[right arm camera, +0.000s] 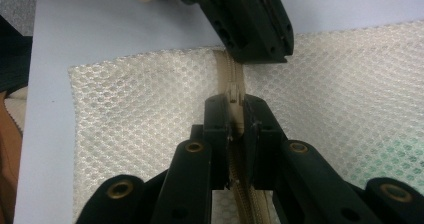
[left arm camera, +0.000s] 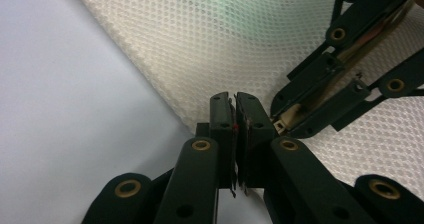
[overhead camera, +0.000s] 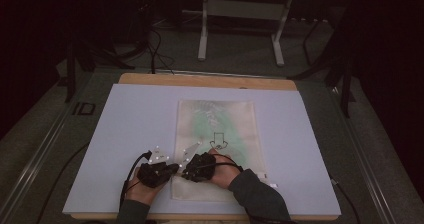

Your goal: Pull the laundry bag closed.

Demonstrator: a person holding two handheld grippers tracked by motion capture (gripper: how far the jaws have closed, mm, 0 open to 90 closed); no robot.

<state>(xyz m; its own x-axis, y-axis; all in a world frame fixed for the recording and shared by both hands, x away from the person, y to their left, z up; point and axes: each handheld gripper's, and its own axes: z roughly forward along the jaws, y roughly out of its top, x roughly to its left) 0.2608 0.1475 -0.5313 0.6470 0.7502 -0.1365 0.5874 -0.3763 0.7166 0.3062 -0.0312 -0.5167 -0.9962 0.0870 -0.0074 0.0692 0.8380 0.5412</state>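
Up close, zipper pull (right arm camera: pixel 234 91) between right gripper (right arm camera: pixel 239 115) jaws on mesh bag (right arm camera: pixel 345 99)

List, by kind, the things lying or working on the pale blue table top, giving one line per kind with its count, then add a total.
White mesh zip bag with a green item inside: 1
Pale blue sheet covering the table top: 1
Black two-jaw grippers, left and right, both at the bag's near left edge: 2
Total: 4
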